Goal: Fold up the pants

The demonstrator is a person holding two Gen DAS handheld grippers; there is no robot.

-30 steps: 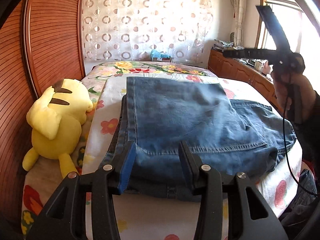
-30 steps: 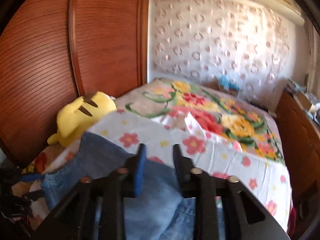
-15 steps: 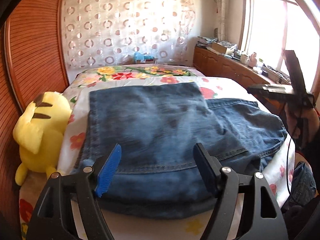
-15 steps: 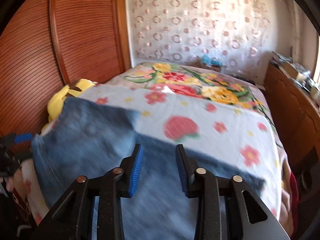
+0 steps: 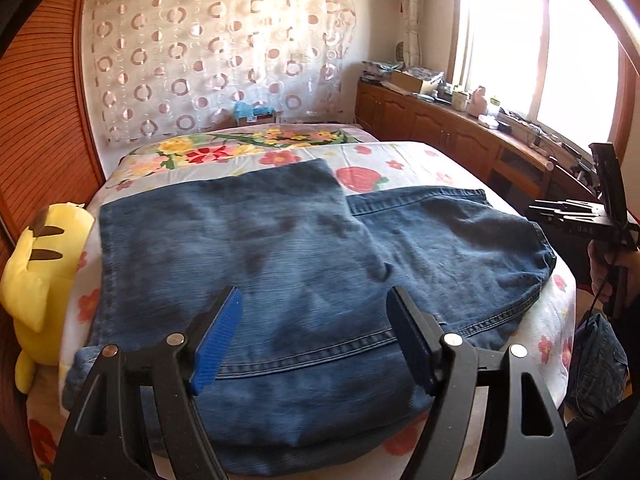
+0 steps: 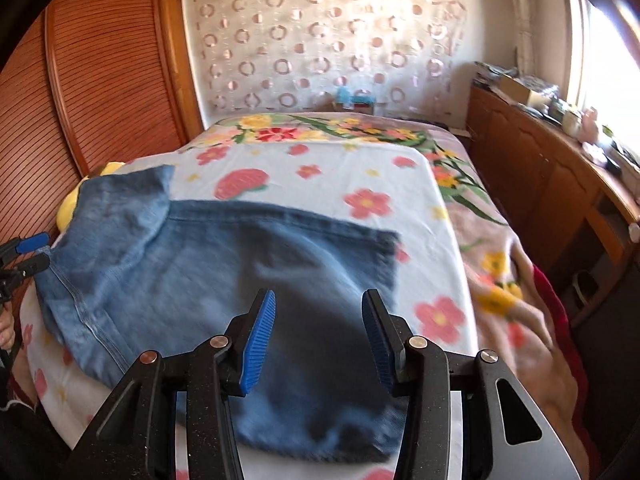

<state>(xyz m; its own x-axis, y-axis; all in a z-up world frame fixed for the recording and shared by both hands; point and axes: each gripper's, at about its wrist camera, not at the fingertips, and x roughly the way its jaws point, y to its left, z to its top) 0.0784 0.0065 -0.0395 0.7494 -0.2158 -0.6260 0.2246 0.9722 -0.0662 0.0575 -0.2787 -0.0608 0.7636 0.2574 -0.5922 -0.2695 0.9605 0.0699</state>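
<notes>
The blue jeans (image 5: 280,264) lie folded on the bed, legs doubled over the seat part, which sticks out to the right. My left gripper (image 5: 314,294) hovers open over their near edge, its blue pads apart from the denim. In the right wrist view the jeans (image 6: 224,264) spread below my right gripper (image 6: 319,296). Its jaws are opening, with nothing pinched between them. In the left wrist view the right gripper (image 5: 560,210) shows at the bed's right side, held by a hand (image 5: 604,272). The left gripper (image 6: 24,252) peeks in at the right wrist view's left edge.
A yellow plush toy (image 5: 36,272) lies at the bed's left side against a wooden slatted wardrobe (image 5: 44,120). A floral sheet (image 6: 360,168) covers the bed. A low wooden cabinet (image 5: 460,128) with clutter runs under the window on the right.
The left jaws have widened off the denim edge, and the left gripper has slid right. The right gripper has come down from high at the right and swung over the jeans, its jaws spreading.
</notes>
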